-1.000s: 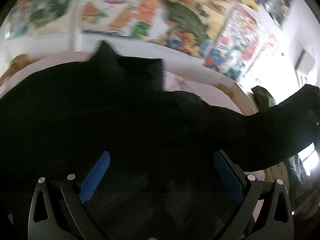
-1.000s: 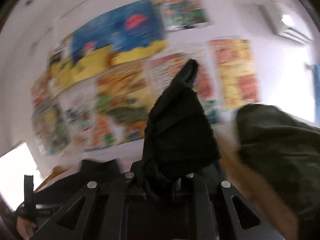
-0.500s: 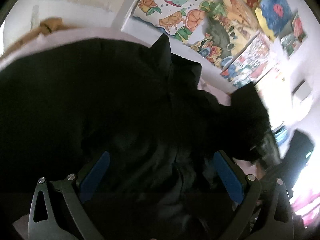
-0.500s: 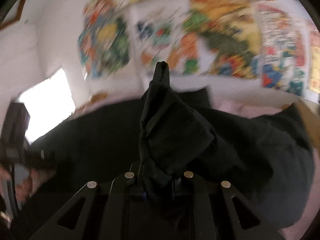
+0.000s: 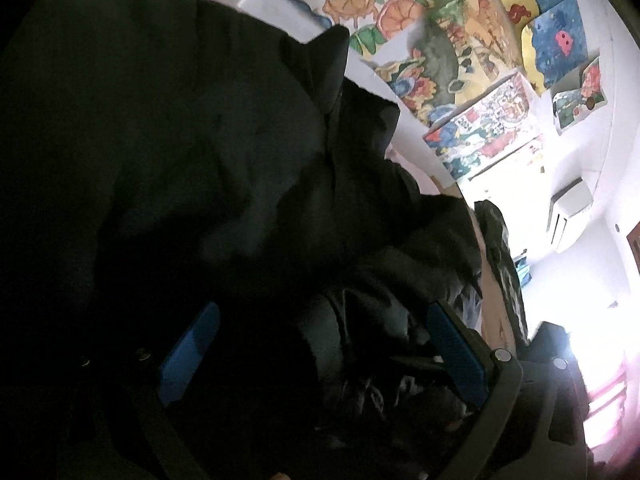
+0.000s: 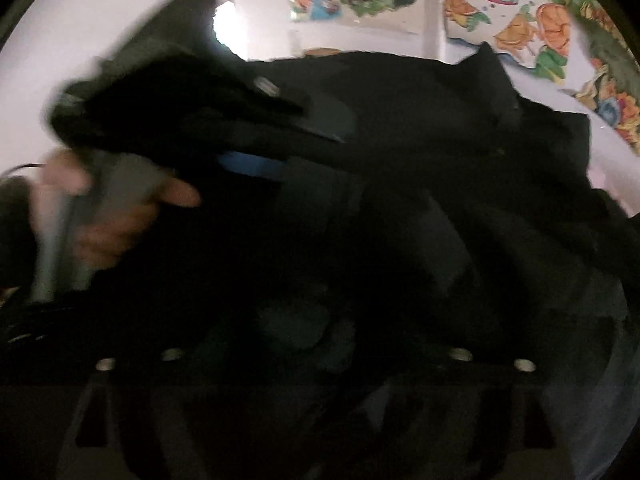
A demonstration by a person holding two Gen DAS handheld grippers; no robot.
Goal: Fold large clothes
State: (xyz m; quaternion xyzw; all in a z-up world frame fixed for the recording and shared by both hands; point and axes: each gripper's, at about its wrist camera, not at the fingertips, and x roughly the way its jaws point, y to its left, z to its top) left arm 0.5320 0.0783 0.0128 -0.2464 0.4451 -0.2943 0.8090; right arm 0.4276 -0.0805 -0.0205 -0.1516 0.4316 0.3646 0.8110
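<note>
Left wrist view: a large black garment [image 5: 208,152] fills the left and centre of the frame, lying in heaped folds on a surface whose pale pink cover is visible only as a thin strip at the cloth's far edge. The left gripper [image 5: 320,348] stands with its jaws wide apart, blue pads [image 5: 456,354] facing inward; bunched black cloth lies in the gap between them, but neither pad presses on it. A pointed flap of the garment rises at upper centre. Beyond it, colourful posters [image 5: 460,72] cover the white wall. To the right, a dark green item [image 5: 500,248] hangs past the surface edge, and an air-conditioning unit [image 5: 568,216] is mounted high on the wall beside a bright window area. Right wrist view: at the left, a person's hand [image 6: 116,216] grips the grey handle of the other gripper, which is blurred, its blue pad visible above the cloth. The same black garment [image 6: 420,184] occupies the centre and right, reaching the wall posters [image 6: 516,20]. The right gripper [image 6: 312,344] is dark and hard to read; its mounting screws sit well apart, and its jaws are opening, with black cloth lying between them and no pad seen clamping it.
</note>
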